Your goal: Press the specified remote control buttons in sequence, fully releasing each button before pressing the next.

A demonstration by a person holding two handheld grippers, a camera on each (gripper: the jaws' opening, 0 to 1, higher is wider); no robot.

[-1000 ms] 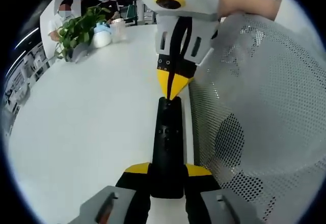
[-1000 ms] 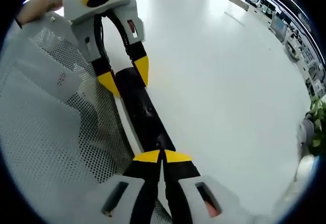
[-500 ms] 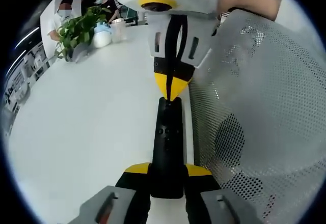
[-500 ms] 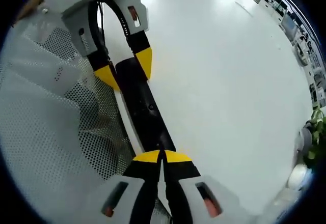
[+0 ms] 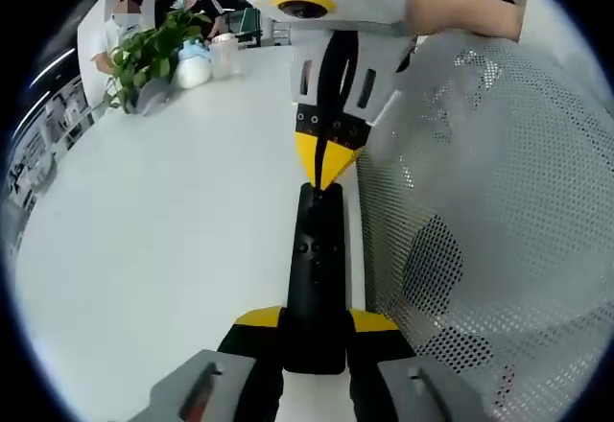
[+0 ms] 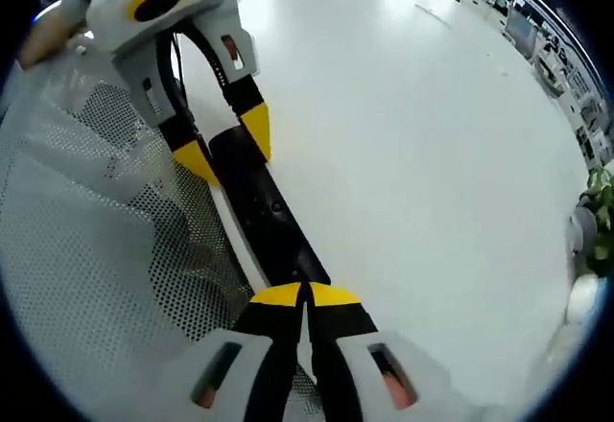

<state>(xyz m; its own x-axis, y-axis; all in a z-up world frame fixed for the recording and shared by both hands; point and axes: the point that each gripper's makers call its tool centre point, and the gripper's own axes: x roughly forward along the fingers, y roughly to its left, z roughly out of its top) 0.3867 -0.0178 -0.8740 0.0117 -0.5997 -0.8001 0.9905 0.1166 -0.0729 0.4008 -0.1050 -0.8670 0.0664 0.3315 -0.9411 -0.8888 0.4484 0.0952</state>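
Remote (image 5: 318, 278) gripped by left claw (image 5: 317, 321); right claw (image 5: 325, 158) (clenched) tips it, beside perforated sleeve (image 5: 480, 211).

Bare white table (image 5: 163, 240) beside the remote (image 5: 317, 278), perforated white garment (image 5: 489, 211) crowding its other side.

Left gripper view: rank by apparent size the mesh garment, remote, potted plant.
1. Mesh garment, largest by far.
2. Remote, long and black, held by the left gripper.
3. Potted plant, smallest, though it sits far off, so true size is unsure.
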